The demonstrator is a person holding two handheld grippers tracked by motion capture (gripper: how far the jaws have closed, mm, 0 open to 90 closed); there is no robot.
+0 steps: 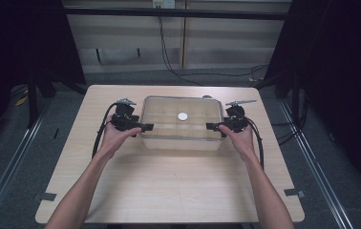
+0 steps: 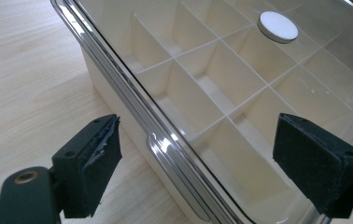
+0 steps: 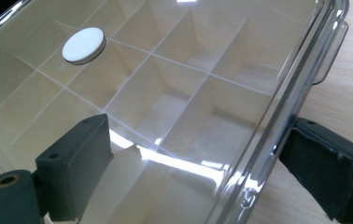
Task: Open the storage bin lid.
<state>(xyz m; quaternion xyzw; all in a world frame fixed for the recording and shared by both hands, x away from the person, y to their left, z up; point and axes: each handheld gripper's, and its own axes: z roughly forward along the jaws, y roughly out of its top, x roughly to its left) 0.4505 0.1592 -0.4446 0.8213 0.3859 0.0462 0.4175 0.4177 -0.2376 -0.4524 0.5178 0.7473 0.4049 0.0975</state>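
**A:** Organizer box (image 1: 181,123), clear lid on top, is parked in the middle of the table (image 1: 169,191), a bit toward the far edge. How are the grippers set?

**B:** Left gripper (image 1: 143,127) is held at the box's left end, jaws spread wide. In the left gripper view the lid's rim (image 2: 132,98) is straddled: one pad sits out over the wood, the other over the lid, and nothing is pinched. Right gripper (image 1: 213,126) is mirrored at the right end, also gaping. In the right gripper view one pad is seen over the lid and the other outside the rim, near the clear latch tab (image 3: 331,53). No pressing can be made out.

**A:** Anything in the way?

**B:** Nothing is seen between the pads and the rims. A small white round disc (image 1: 183,116) is found at the lid's middle. Beyond the table, cables are draped across the grey floor.

**A:** Materials?

**B:** Lid is glossy see-through plastic with a rounded rim and glare streaks. The inside is split by thin cream dividers (image 2: 221,70) into square cells. Pads are matte black and blocky; the left one is frayed. Tabletop is pale wood grain.
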